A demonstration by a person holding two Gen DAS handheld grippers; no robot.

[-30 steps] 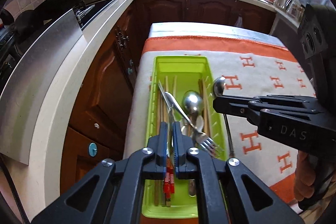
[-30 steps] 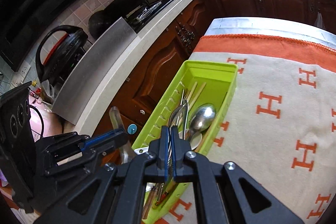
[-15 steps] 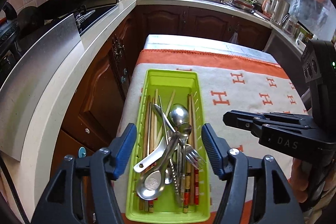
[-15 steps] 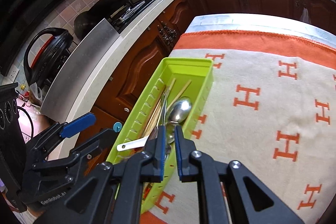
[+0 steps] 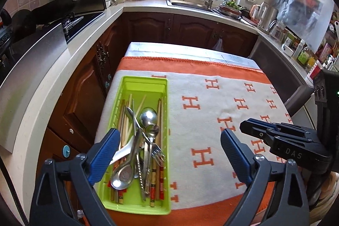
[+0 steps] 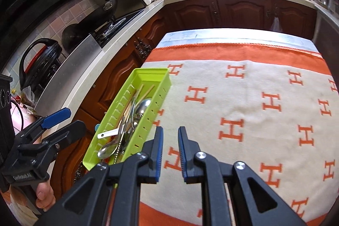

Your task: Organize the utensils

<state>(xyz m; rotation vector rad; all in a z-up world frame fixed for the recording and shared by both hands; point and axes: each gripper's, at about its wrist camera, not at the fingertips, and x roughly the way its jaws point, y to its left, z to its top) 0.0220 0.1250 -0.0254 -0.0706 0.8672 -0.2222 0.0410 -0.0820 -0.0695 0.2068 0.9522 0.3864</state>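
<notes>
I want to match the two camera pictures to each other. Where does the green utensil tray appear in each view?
Left wrist view: the green utensil tray lies lower left of centre, partly behind the open left gripper.
Right wrist view: the tray lies left of centre, left of the right gripper.
Shared landmark: the orange-and-cream H-patterned cloth under the tray.

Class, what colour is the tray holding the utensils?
Lime green; the tray shows best in the left wrist view.
</notes>
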